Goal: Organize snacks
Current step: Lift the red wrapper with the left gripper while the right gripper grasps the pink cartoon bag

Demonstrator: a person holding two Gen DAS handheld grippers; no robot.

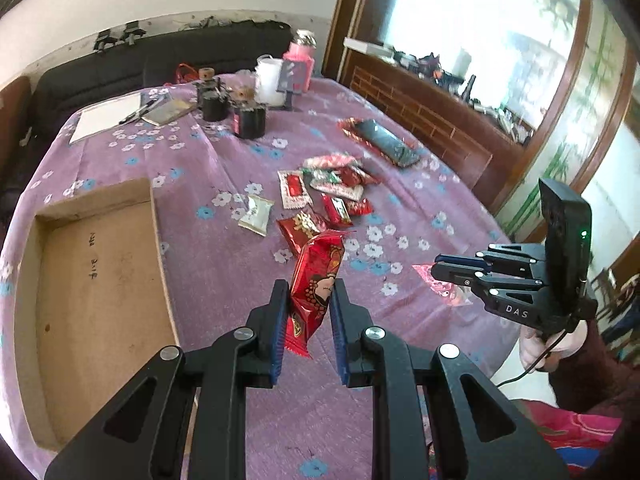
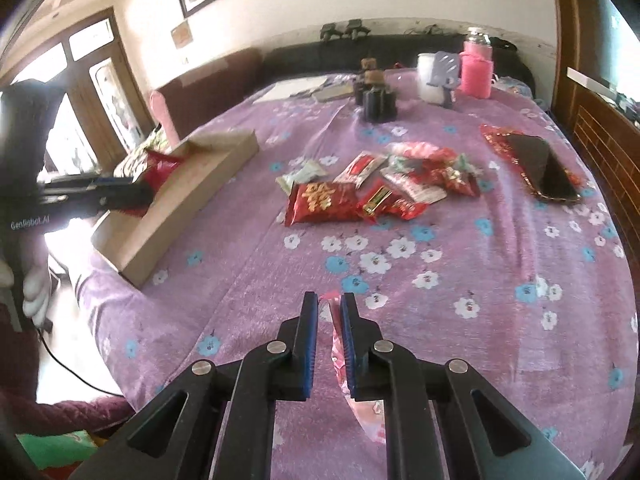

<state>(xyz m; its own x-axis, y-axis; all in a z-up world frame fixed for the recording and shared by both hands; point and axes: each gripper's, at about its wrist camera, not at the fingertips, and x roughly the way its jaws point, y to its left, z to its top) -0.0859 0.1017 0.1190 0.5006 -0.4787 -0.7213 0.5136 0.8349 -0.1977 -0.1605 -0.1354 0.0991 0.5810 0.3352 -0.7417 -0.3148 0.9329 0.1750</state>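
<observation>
Surface: table under a purple floral cloth point(image 1: 224, 264), with a dark sofa along the far wall at the top of both views.

Box point(image 1: 96, 280): shallow cardboard tray, left edge of the left wrist view, open side up, nothing visible on its floor there. In the right wrist view the box point(image 2: 188, 200) sits centre left.

Snack pile point(image 1: 328, 192): a loose heap of red, white and green packets at centre frame; a large red packet with gold characters point(image 2: 324, 202) lies nearest the camera in the right wrist view, and a pale packet point(image 1: 256, 220) lies at the pile's left edge.

Left gripper point(image 1: 310, 292): jaws closed on a red packet point(image 1: 316, 276) printed with a figure; the packet stands upright between the pads, clear of the cloth. In the right wrist view it shows at far left, next to the box.

Right gripper point(image 2: 329, 300): jaws nearly together, pinching a pink-red wrapper point(image 2: 340, 360) that hangs below the pads. In the left wrist view it appears at right, held by a hand point(image 1: 552, 344).

Other items: phone point(image 1: 388, 142) on red foil, upper right of the pile; dark jars point(image 1: 248, 118), white cup point(image 1: 270, 80), pink bottle point(image 1: 300, 60) and paper sheet point(image 1: 106, 116) at the far end.
</observation>
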